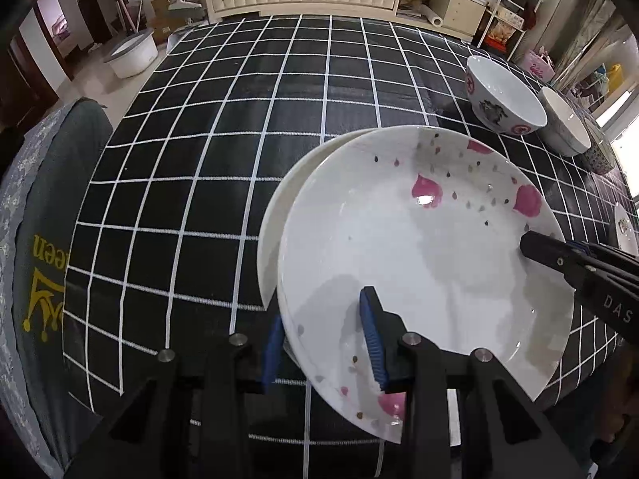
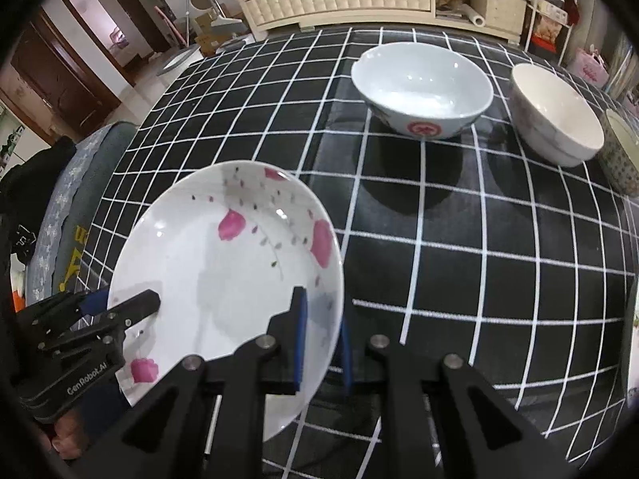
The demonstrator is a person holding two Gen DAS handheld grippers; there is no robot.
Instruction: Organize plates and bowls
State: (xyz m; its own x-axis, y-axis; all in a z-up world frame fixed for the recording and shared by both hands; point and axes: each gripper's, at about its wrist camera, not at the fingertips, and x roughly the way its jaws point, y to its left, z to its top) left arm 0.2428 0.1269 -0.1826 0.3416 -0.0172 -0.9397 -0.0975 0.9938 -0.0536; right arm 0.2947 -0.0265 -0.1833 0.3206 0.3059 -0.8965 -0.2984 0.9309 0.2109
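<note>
**A:** Plates first: where is the flowered plate (image 1: 419, 247)?

**B:** Near the table's (image 1: 199, 159) front edge, over a plain white plate (image 1: 279, 215) whose rim peeks out on its left. Both grippers have it. The left gripper (image 1: 325, 345) reaches forward along the near rim, its blue-padded jaws pinching that rim, one pad inside the plate and one outside.

**A:** And the right one?

**B:** The right gripper (image 2: 321, 339) comes in from the plate's right side, jaws likewise pinching the rim between them. From each wrist view the other gripper shows at the opposite rim.

**A:** The bowls?

**B:** Toward the far right corner of the checked tablecloth: a red-emblem bowl (image 2: 421, 90), a plain white bowl (image 2: 557, 113) just beside it, and a patterned bowl (image 2: 623, 155) at the right edge.
</note>
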